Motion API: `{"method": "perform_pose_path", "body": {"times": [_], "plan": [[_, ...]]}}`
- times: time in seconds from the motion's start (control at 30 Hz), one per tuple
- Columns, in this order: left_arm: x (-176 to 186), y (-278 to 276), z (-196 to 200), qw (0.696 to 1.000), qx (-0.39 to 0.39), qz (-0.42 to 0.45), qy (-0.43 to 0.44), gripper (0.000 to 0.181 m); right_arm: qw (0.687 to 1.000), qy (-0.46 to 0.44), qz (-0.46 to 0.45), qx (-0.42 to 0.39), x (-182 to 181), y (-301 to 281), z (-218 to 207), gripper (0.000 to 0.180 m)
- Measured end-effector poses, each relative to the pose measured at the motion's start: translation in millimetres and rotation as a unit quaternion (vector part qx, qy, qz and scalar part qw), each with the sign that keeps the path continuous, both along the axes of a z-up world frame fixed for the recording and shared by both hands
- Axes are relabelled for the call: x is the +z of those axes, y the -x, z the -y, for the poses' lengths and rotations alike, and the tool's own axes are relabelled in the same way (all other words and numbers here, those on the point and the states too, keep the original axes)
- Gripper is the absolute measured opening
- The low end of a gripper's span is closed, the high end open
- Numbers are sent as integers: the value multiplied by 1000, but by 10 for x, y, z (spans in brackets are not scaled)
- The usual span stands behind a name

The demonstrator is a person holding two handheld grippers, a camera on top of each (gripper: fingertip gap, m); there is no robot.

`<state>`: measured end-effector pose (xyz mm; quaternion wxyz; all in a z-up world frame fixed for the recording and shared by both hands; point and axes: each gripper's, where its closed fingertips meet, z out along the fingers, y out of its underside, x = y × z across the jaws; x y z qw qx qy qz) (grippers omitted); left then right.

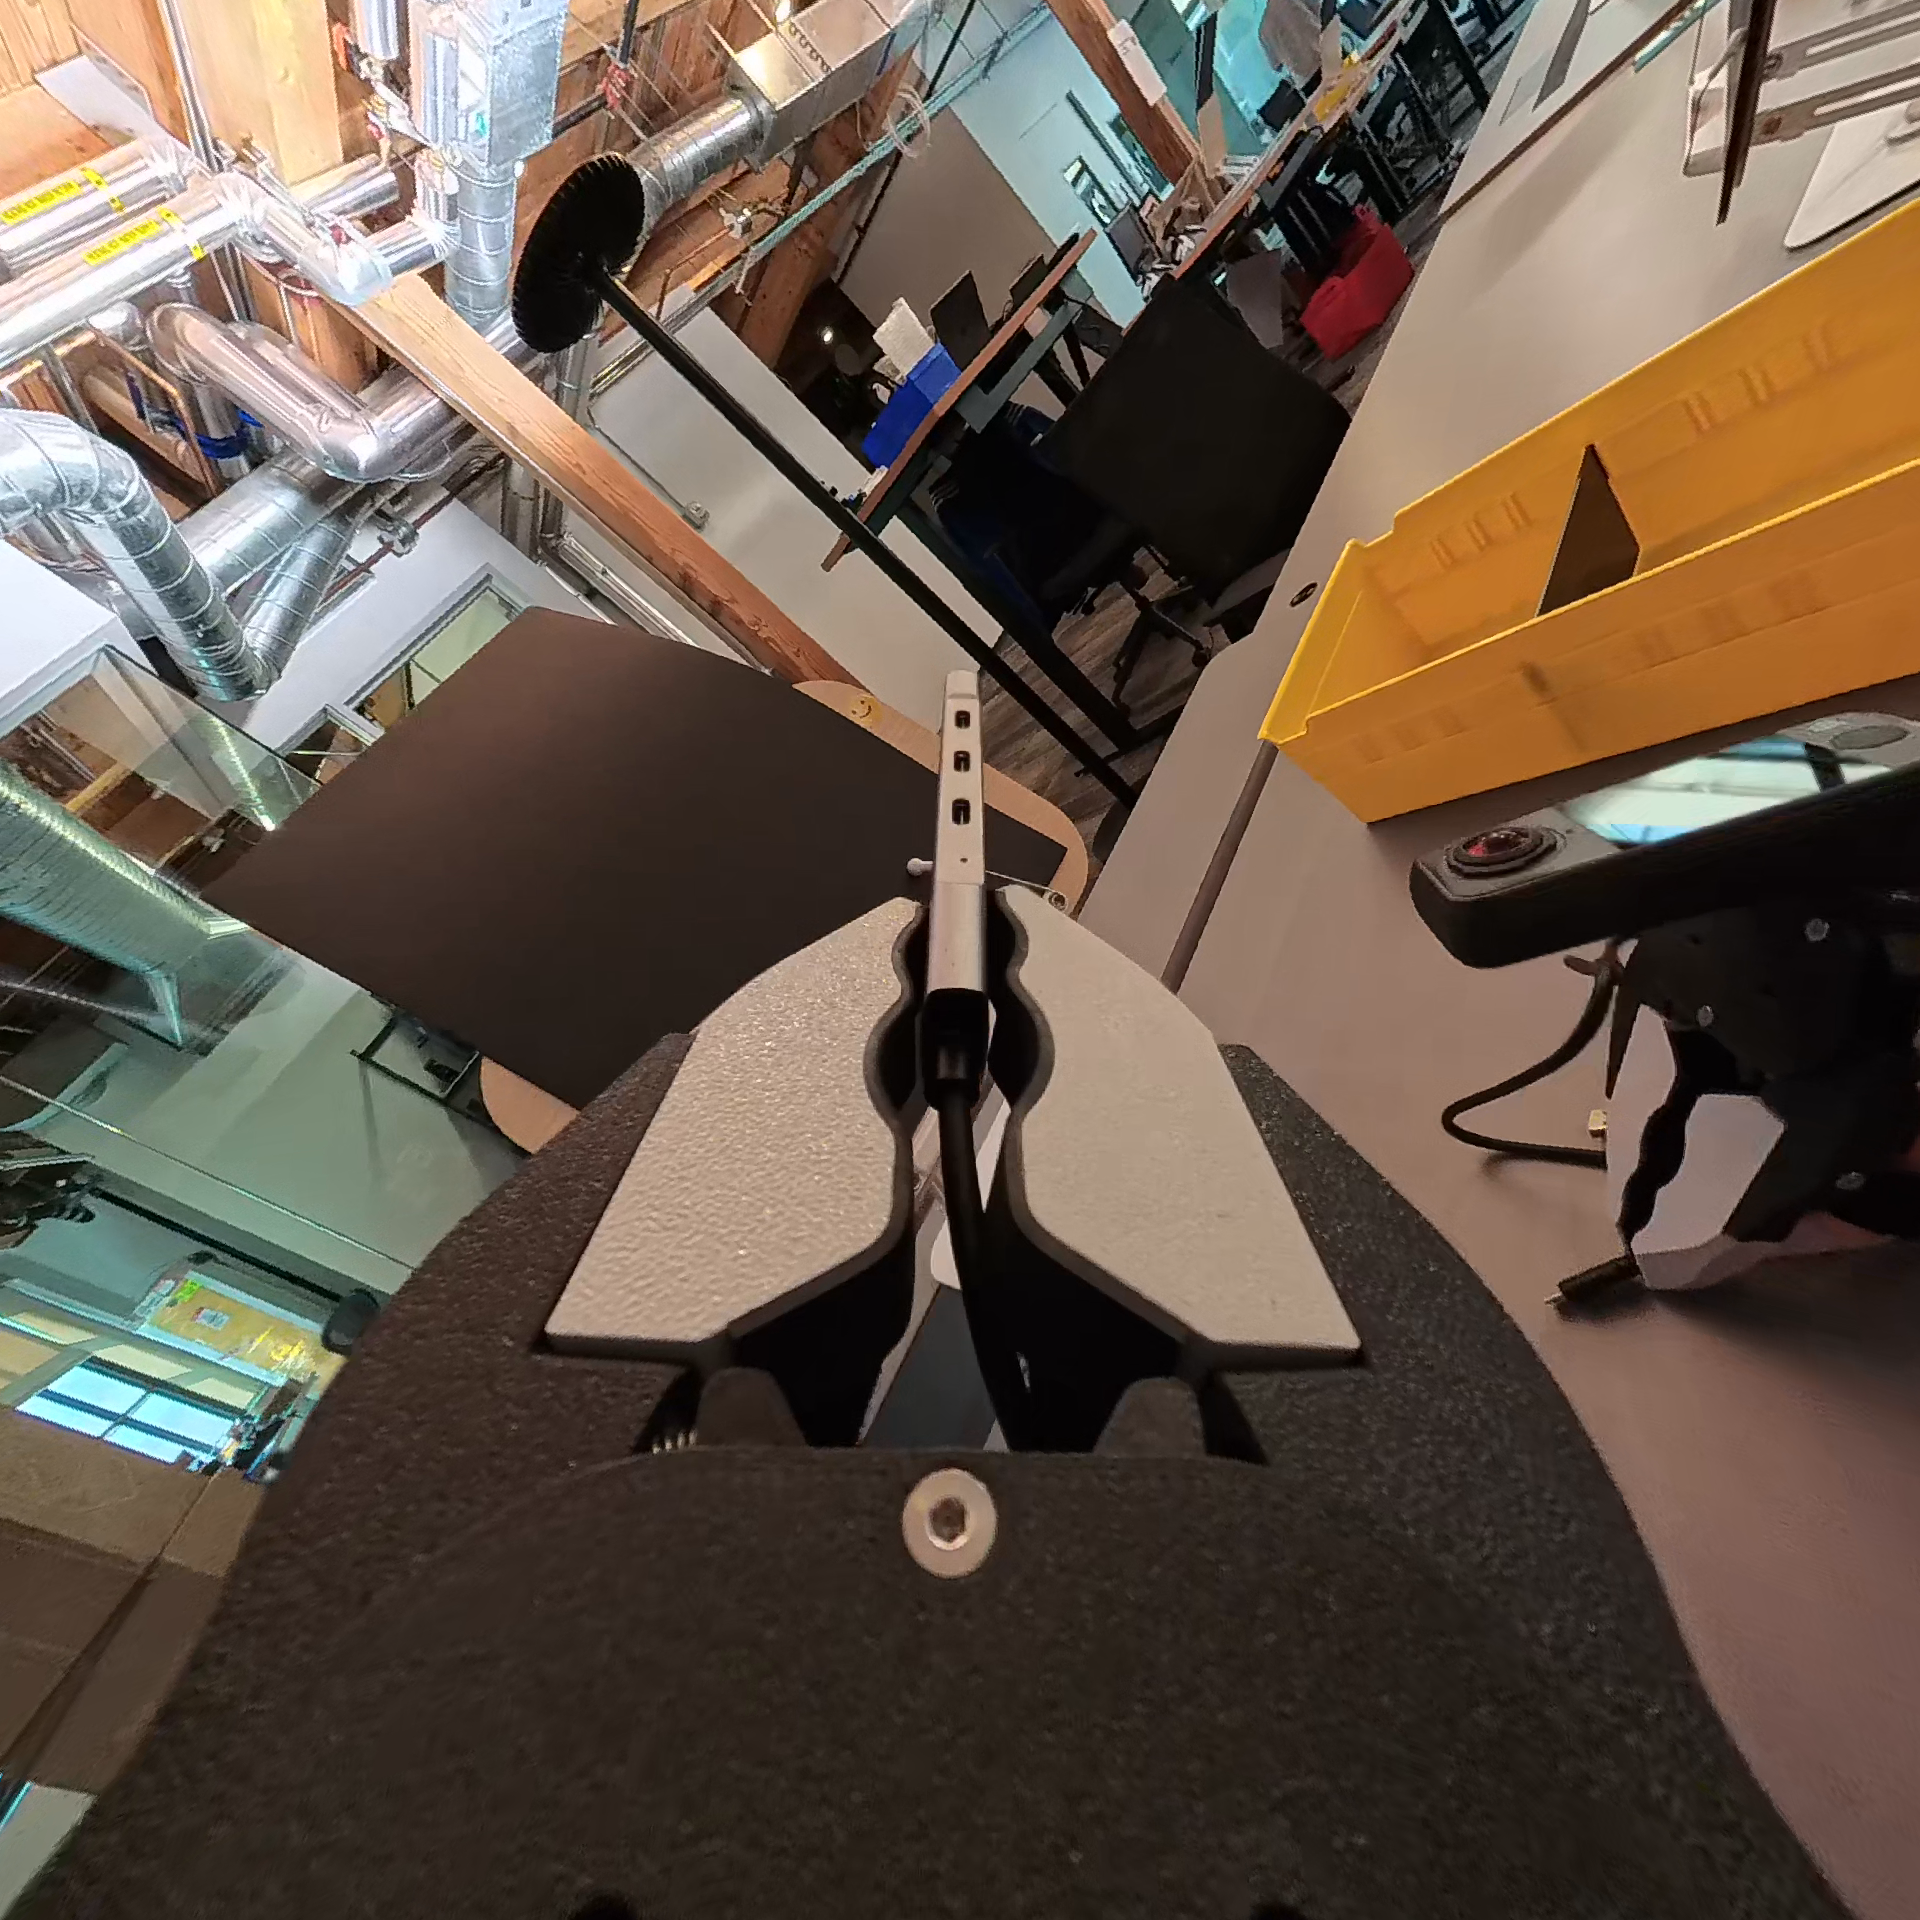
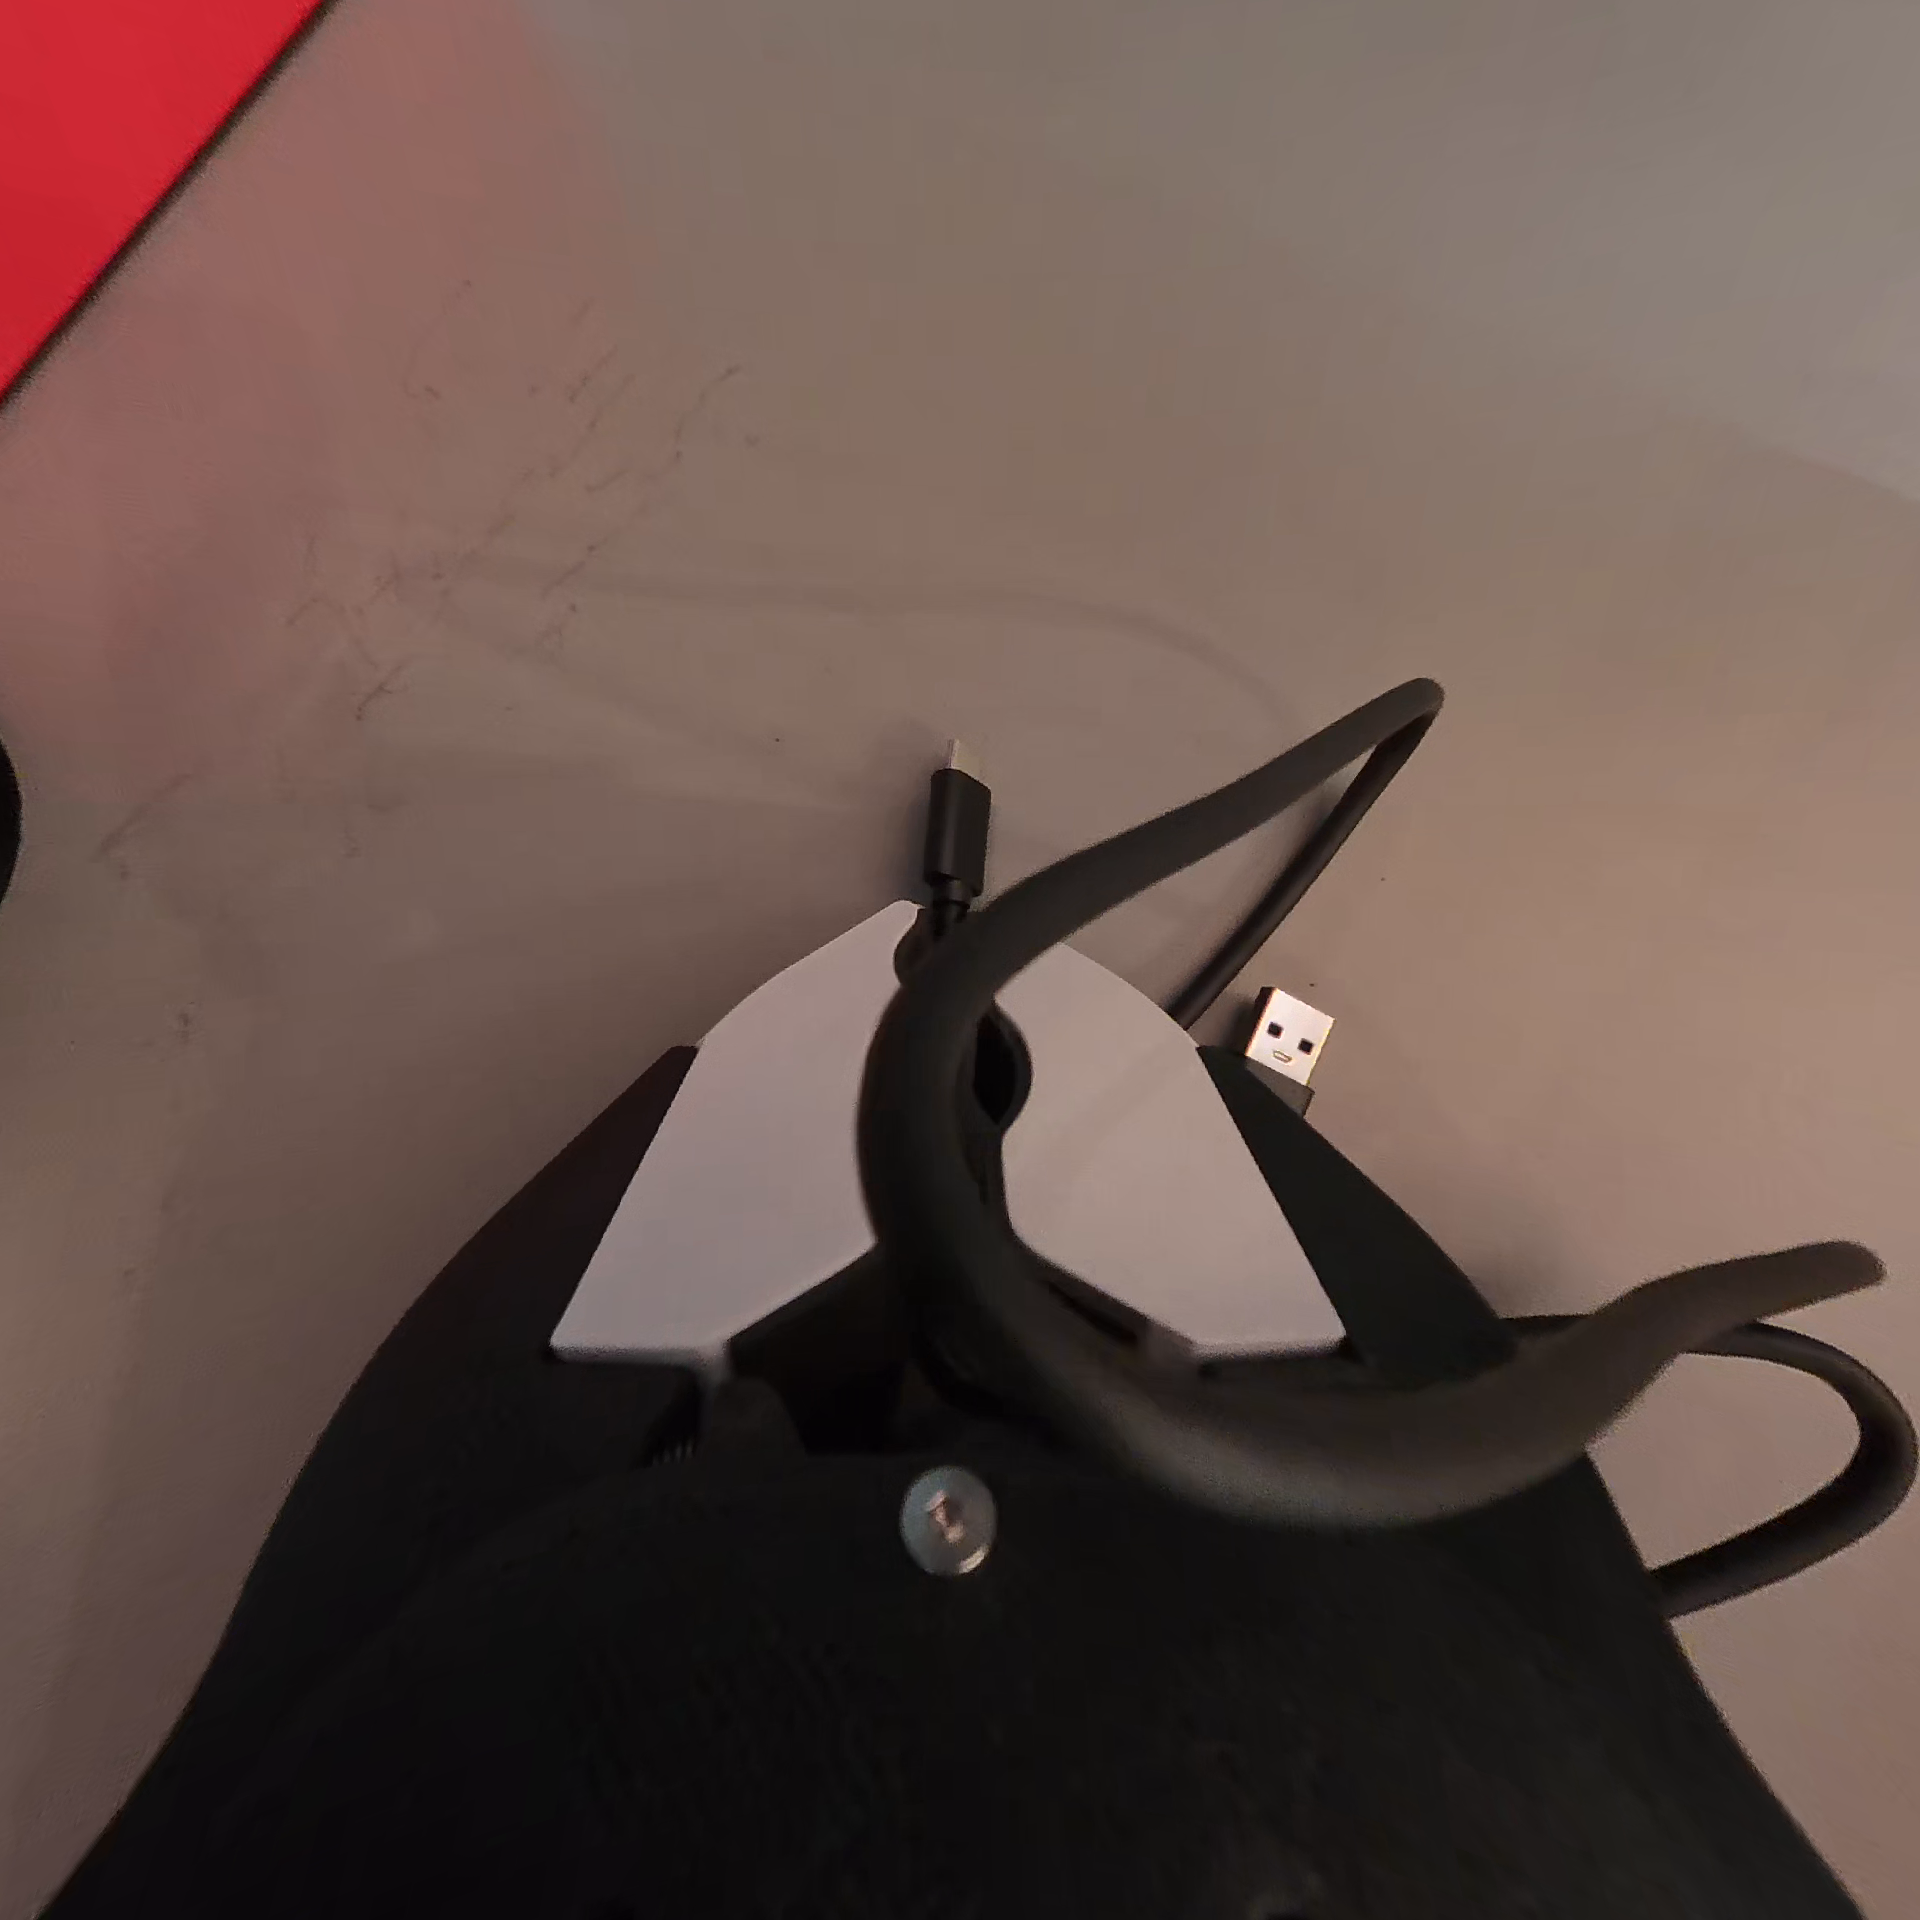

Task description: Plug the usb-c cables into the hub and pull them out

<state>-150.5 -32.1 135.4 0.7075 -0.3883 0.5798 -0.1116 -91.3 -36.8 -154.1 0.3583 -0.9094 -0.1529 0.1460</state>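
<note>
Your left gripper (image 1: 961,925) pinches the hub (image 1: 958,821), raised off the table (image 1: 1403,997), ports empty, pointing fwd. Your right gripper (image 2: 951,920) is low over the table, clamped on the cable (image 2: 1195,821) just behind its usb-c plug (image 2: 956,816).

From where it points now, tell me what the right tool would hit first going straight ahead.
Probably only the grey table. The right tool is shut on the USB-C cable just behind its plug, which leads the way. Nothing else lies ahead, though depth is unclear.
</note>
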Motion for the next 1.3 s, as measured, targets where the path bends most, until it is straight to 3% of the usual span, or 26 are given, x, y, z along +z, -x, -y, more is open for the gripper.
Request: {"method": "perform_pose_path", "body": {"times": [0.2, 0.33, 0.5, 0.63, 0.73, 1.03, 1.3], "plan": [[-74, -12, -75, 1000, 15, -14, -10, 9, 998, -37, -25, 41, 113, 93, 61, 6], [-154, 5, -206, 998, 47, -32, -20, 9, 978, -189, -56, 70, 1046, 45, 122, 5], [-262, -28, -343, 991, 98, -69, -53, 9, 932, -356, -8, 66, 2471, -354, 241, 5], [-361, -108, -387, 985, 118, -102, -72, 9, 910, -403, 61, 73, 3038, -571, 327, 5], [-414, -138, -425, 979, 136, -122, -89, 9, 907, -400, 95, 94, 3030, -598, 325, 5], [-606, -206, -556, 959, 179, -182, -123, 9, 911, -309, 220, 159, 2257, -602, -139, 5], [-770, -317, -578, 950, 181, -216, -131, 9, 900, -302, 245, 198, 2079, -531, -199, 5]]}}
